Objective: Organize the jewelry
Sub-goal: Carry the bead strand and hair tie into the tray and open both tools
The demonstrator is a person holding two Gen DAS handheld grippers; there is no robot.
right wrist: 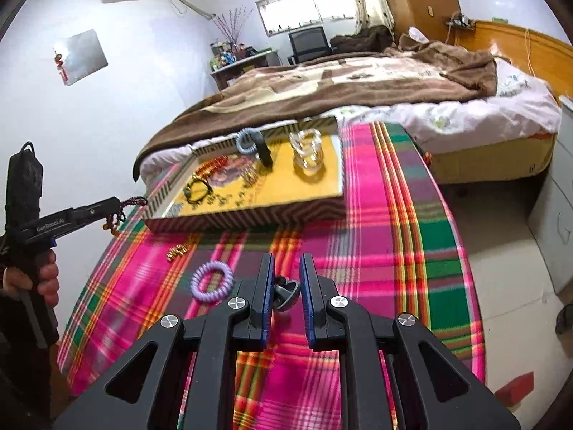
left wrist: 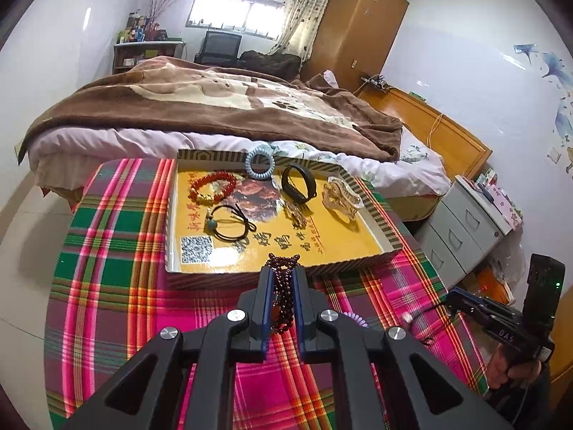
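Between the left tongs (left wrist: 281,279) hangs a dark bead strand (left wrist: 283,286), pinched just before the tray (left wrist: 358,268), its lower loops hidden. Right tongs (right wrist: 287,272) hold a grey, half-hidden piece (right wrist: 284,295) above the table (right wrist: 394,251)

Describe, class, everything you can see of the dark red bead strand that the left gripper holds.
The dark red bead strand is a string of small, glossy, garnet-coloured round beads, looped several times. The left gripper has its jaws shut on it, so it is lifted clear of the plaid cloth. A loop pokes out past the fingertips toward the near rim of the tray; the rest dangles below with an orange bead. From the right wrist view it hangs just short of the tray's corner.
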